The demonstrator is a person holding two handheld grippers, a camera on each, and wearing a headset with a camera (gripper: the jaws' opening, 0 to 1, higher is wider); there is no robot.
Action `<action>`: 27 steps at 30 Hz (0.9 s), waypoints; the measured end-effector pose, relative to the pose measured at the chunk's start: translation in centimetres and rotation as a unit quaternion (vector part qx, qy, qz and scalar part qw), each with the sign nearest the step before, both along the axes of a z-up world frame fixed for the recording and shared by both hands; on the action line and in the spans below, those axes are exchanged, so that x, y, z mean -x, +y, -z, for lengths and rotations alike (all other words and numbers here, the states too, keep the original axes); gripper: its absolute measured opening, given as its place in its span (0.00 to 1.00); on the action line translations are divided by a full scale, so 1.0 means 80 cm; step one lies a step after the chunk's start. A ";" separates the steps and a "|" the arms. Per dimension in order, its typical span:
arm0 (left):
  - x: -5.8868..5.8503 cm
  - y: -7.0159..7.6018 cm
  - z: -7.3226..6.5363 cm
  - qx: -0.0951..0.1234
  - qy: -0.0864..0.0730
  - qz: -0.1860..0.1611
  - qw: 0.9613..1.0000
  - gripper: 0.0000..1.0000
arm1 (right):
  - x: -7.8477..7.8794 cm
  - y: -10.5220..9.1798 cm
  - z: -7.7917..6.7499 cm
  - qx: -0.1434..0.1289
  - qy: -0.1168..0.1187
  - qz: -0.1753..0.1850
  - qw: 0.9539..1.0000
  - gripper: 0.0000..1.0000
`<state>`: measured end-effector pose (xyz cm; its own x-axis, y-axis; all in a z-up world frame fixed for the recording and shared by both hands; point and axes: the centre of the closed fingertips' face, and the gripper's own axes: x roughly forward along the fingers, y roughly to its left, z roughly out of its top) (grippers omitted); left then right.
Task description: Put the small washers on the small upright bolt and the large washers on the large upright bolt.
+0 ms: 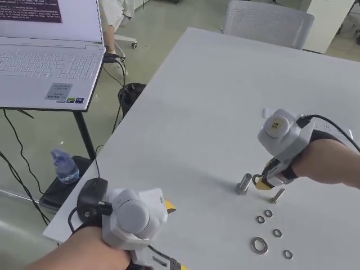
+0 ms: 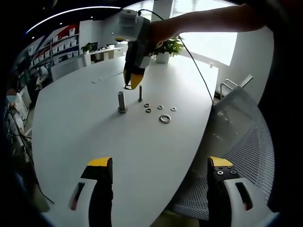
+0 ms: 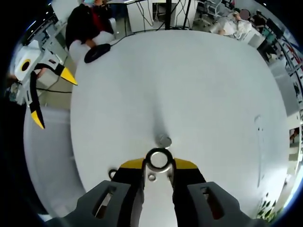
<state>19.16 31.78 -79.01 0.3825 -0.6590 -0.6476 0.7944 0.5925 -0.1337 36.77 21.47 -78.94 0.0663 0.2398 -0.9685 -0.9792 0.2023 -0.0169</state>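
My right gripper (image 1: 263, 181) is shut on a large steel washer (image 3: 148, 160), held just beside the top of the large upright bolt (image 1: 243, 184) (image 3: 164, 141). In the left gripper view that gripper (image 2: 133, 84) hangs over the large bolt (image 2: 122, 102). The thin small bolt (image 1: 277, 196) (image 2: 140, 93) stands right of it. Several small washers (image 1: 269, 214) (image 2: 148, 110) and one large washer (image 1: 259, 245) (image 2: 164, 118) lie flat on the white table nearer me. My left gripper (image 2: 161, 163) is open and holds nothing, low at the table's near corner (image 1: 169, 236).
The white table (image 1: 202, 112) stretches far and left of the bolts. A mesh chair (image 1: 269, 22) stands at the far end. A laptop (image 1: 48, 62) on a stand, cables and a water bottle (image 1: 64, 167) sit off the table's left edge.
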 end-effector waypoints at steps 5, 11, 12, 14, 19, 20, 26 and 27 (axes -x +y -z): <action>-0.001 0.003 -0.002 -0.001 -0.002 -0.004 1.000 0.81 | -0.005 0.008 0.001 -0.001 0.000 0.003 1.000 0.21; 0.000 0.001 -0.005 0.002 -0.004 -0.005 1.000 0.80 | -0.013 0.015 0.003 -0.007 -0.005 0.005 1.000 0.21; 0.000 0.001 -0.004 0.002 -0.004 -0.006 1.000 0.80 | -0.013 0.015 0.004 -0.005 -0.005 0.004 1.000 0.21; 0.001 0.001 -0.002 0.001 -0.003 -0.005 1.000 0.80 | -0.014 0.017 0.009 -0.002 -0.004 0.002 1.000 0.21; 0.005 0.003 -0.002 0.002 0.002 -0.005 1.000 0.80 | -0.013 0.021 0.016 0.003 0.002 0.003 1.000 0.21; 0.006 0.003 -0.003 0.005 0.002 -0.006 1.000 0.80 | -0.012 0.021 0.018 0.005 0.002 0.001 1.000 0.21; 0.005 0.010 -0.002 0.000 0.002 -0.008 1.000 0.79 | -0.014 0.023 0.022 0.010 -0.001 -0.004 1.000 0.21; 0.005 0.010 -0.002 -0.001 0.003 -0.008 1.000 0.79 | -0.013 0.022 0.023 0.011 -0.001 -0.004 1.000 0.21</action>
<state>18.73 32.59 -78.85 0.3894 -0.6522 -0.6504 0.7844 0.6049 -0.1370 37.85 23.26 -80.77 0.0654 0.2187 -0.9736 -0.9808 0.1939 -0.0223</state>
